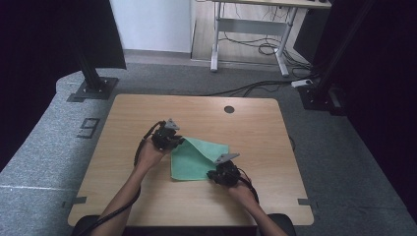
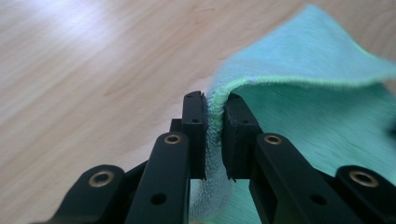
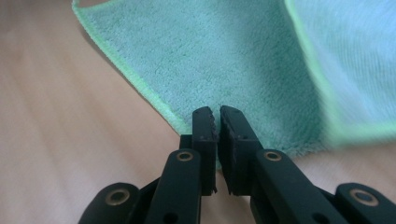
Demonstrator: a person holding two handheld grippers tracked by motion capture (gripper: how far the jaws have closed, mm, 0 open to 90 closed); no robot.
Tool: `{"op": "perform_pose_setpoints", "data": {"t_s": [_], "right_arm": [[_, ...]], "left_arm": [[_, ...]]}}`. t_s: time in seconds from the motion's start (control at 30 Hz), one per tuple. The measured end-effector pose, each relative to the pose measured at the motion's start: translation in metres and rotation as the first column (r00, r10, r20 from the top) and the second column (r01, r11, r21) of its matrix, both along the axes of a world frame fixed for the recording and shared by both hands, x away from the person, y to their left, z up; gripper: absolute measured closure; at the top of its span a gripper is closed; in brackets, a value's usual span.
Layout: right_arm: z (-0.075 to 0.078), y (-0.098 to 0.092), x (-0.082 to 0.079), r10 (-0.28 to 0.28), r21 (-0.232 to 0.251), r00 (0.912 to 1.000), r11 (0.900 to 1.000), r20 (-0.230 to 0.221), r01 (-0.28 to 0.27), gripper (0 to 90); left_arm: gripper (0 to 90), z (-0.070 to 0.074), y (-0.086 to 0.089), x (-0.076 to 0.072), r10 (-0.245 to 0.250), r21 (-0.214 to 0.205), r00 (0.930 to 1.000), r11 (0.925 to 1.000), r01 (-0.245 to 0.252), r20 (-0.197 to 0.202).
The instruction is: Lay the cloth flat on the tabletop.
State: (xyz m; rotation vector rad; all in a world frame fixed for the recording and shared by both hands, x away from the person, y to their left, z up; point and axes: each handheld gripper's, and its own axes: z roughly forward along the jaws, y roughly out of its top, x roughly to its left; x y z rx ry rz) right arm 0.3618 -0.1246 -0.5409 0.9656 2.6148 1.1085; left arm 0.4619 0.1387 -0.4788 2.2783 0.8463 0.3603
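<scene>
— What does the high view give you?
— Your green cloth (image 1: pixel 196 160) lies mid-table (image 1: pixel 147 113), half folded, both grippers at its edges.

— Left gripper view?
— Your left gripper (image 2: pixel 215 119) pinches the cloth's raised corner.

— Right gripper view?
— Your right gripper (image 3: pixel 215 121) is closed, nothing visibly between its jaws, over the cloth's near edge.

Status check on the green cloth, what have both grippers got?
Left gripper shut on green cloth edge, lifted. Right gripper shut at cloth's near edge; grip unclear. Wooden table: nothing near the cloth.
</scene>
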Motion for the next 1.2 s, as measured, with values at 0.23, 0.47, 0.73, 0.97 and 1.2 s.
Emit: {"op": "perform_pose_setpoints", "data": {"t_s": [0.23,0.47,0.73,0.97,1.2], "right_arm": [[0.000,-0.006,-0.017,0.023,0.010,0.9996,0.9997,-0.015,-0.023,81.8],[0.000,-0.007,-0.019,0.038,0.029,0.9988,0.9989,-0.030,-0.037,73.6],[0.018,-0.014,-0.008,0.009,0.042,0.9998,0.9991,0.017,-0.010,59.2],[0.030,-0.008,0.021,-0.027,0.039,0.9969,0.9989,0.074,0.024,60.7],[0.013,0.018,0.043,0.013,-0.050,0.9980,0.9987,0.062,-0.010,66.8]], "left_arm": [[74.3,-0.013,0.001,0.029,0.081,0.074,0.9951,0.9943,-0.077,-0.056],[39.6,-0.026,0.010,0.036,0.141,0.092,0.9890,0.9864,-0.136,-0.045],[26.9,-0.011,0.038,0.012,0.157,0.042,0.9875,0.9867,-0.157,0.014],[24.3,-0.024,0.047,0.005,0.158,0.052,0.9874,0.9862,-0.157,-0.010],[24.4,-0.026,0.056,-0.001,0.165,0.038,0.9862,0.9858,-0.164,-0.018]]}}
